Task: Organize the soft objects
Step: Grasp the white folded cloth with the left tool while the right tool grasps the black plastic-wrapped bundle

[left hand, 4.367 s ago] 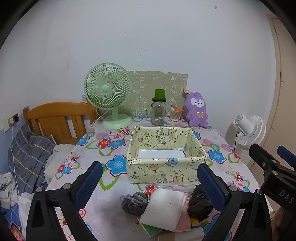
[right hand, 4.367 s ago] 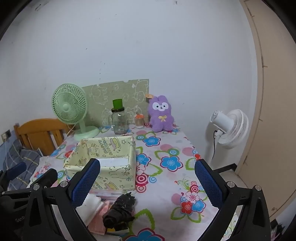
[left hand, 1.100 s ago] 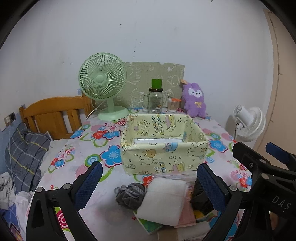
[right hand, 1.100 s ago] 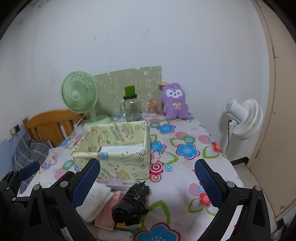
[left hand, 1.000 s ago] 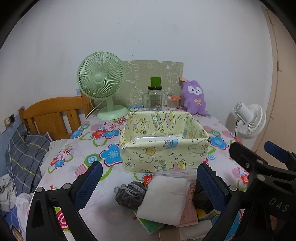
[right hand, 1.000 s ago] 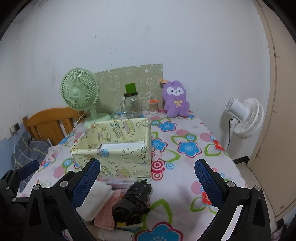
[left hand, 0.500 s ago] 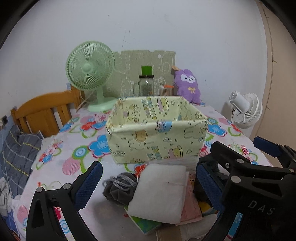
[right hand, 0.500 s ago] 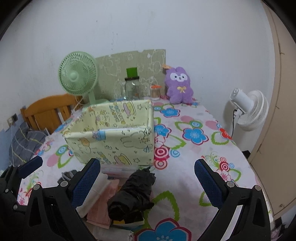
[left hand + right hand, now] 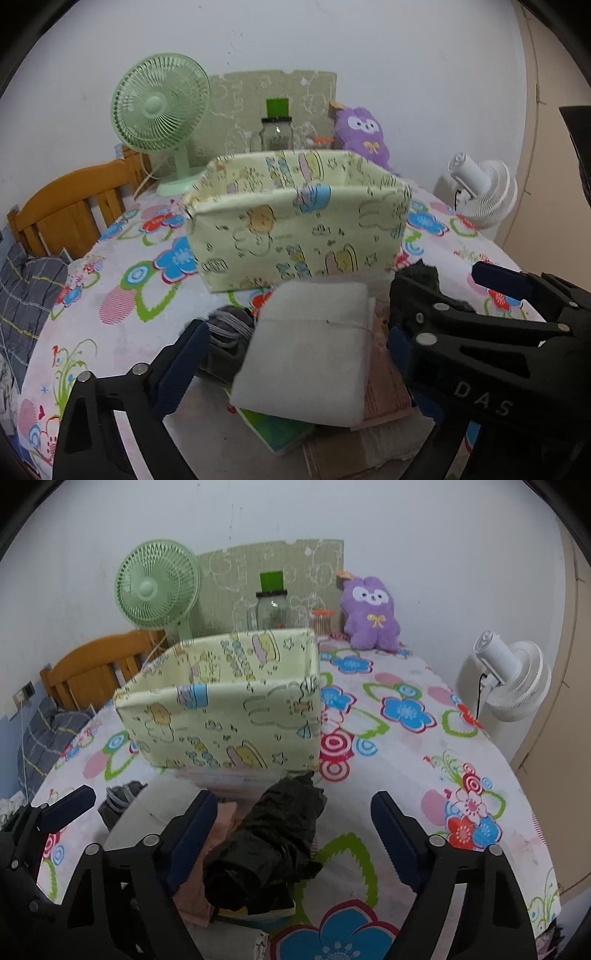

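A pile of soft things lies on the flowered tablecloth in front of a yellow cartoon-print fabric box [image 9: 295, 229] [image 9: 229, 716]. A folded white cloth [image 9: 314, 343] sits between the closing jaws of my left gripper [image 9: 295, 332], and the pads do not touch it. Beside it lie a grey knit ball [image 9: 229, 328] and a pink cloth [image 9: 384, 373]. A crumpled black bundle [image 9: 273, 842] lies between the closing jaws of my right gripper [image 9: 291, 812], also untouched. The right gripper's body hides most of the left gripper's right finger.
At the back of the table stand a green fan [image 9: 162, 107], a glass jar with a green lid [image 9: 271, 609] and a purple plush [image 9: 369, 609]. A white fan [image 9: 506, 679] stands off the right edge. A wooden headboard [image 9: 70, 218] is on the left.
Both grippers have come down and closer to the pile. Their jaws now stand a little narrower, one pair around the white cloth, the other around the black bundle.
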`<state>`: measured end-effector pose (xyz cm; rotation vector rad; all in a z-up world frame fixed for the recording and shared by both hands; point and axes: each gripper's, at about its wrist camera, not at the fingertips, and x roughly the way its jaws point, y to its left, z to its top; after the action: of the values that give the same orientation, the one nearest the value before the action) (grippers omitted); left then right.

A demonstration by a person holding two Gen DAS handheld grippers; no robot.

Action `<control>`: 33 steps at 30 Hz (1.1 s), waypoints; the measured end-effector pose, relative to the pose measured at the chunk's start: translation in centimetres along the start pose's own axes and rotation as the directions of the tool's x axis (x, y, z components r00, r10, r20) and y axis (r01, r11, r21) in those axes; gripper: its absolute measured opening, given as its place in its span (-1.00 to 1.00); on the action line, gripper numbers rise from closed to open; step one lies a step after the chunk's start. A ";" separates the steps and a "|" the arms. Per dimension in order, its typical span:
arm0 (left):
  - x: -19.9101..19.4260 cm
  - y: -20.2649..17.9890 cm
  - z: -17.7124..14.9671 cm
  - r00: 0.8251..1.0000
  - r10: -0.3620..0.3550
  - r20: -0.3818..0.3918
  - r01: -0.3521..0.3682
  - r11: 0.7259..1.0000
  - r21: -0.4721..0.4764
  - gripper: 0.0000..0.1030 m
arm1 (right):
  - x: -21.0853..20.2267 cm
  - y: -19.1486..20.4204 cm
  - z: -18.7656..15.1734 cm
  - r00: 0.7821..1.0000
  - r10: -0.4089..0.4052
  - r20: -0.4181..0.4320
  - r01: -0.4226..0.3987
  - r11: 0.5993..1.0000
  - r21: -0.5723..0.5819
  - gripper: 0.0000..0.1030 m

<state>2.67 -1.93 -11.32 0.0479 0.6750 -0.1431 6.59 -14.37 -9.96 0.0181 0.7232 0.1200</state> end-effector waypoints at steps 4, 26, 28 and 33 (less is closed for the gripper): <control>0.6 0.2 -0.2 1.000 0.015 -0.015 -0.016 1.000 -0.014 0.79 | 0.8 -0.2 -0.2 0.999 0.022 -0.028 -0.021 1.000 0.019 0.63; 0.3 -0.4 -0.2 0.999 -0.033 -0.006 0.033 0.999 -0.017 0.13 | 0.6 1.1 -0.2 0.997 0.058 -0.042 -0.058 0.998 0.010 -0.08; 0.2 -0.3 0.1 0.999 -0.041 -0.003 0.041 0.999 -0.023 0.10 | 0.1 1.2 0.1 0.998 0.054 -0.030 -0.054 0.999 0.004 -0.08; -0.6 -0.5 0.7 0.999 -0.045 0.020 0.045 0.999 -0.023 0.03 | -0.6 1.2 0.8 0.998 0.059 -0.010 -0.059 0.998 0.002 -0.08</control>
<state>2.55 -2.45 -10.37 0.0089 0.6580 -0.1789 6.53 -13.19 -8.85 0.0404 0.7335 0.1760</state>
